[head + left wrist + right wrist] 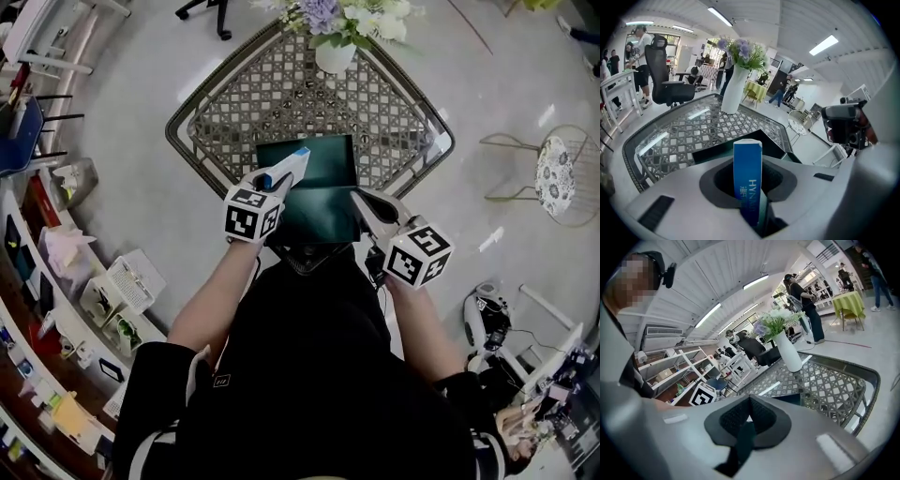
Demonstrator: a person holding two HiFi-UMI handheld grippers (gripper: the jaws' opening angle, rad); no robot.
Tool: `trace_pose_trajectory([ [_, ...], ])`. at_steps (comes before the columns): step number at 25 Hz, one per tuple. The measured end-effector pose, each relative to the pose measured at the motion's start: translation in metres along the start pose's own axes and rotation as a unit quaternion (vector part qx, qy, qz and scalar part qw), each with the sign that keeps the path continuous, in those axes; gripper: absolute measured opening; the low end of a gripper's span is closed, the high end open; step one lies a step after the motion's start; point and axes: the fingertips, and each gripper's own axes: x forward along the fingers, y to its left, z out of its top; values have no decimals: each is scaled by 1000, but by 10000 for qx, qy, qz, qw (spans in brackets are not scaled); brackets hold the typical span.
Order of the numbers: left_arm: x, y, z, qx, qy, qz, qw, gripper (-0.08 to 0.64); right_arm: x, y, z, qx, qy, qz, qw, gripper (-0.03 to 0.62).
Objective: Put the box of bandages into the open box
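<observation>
The blue box of bandages (748, 173), lettered "HYNA" in white with smaller characters left unread, is clamped upright by the left gripper's (281, 176) fingers above the open box (319, 214) at the worktop's (281, 94) near corner. The right gripper's (749, 417) fingers are closed on a dark teal strip, apparently that box's right wall.

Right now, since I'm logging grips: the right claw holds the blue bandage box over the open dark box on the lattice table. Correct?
Not quite. It is the left claw, not the right, that holds the bandage box over the open box on the table; the left gripper view shows it.
</observation>
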Motion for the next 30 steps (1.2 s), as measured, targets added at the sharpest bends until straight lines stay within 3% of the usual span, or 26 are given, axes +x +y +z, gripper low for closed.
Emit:
trace_pose_trajectory([
  [10, 37, -10, 0, 114, 497, -1, 9987, 84, -3, -14, 16, 68, -94, -54, 9999, 9],
  [19, 31, 19, 4, 229, 471, 644, 9965, 219, -1, -24, 18, 196, -56, -96, 9997, 9],
  [30, 16, 42, -16, -101, 638, 954, 9933, 229, 12, -13, 19, 159, 107, 48, 9998, 9],
])
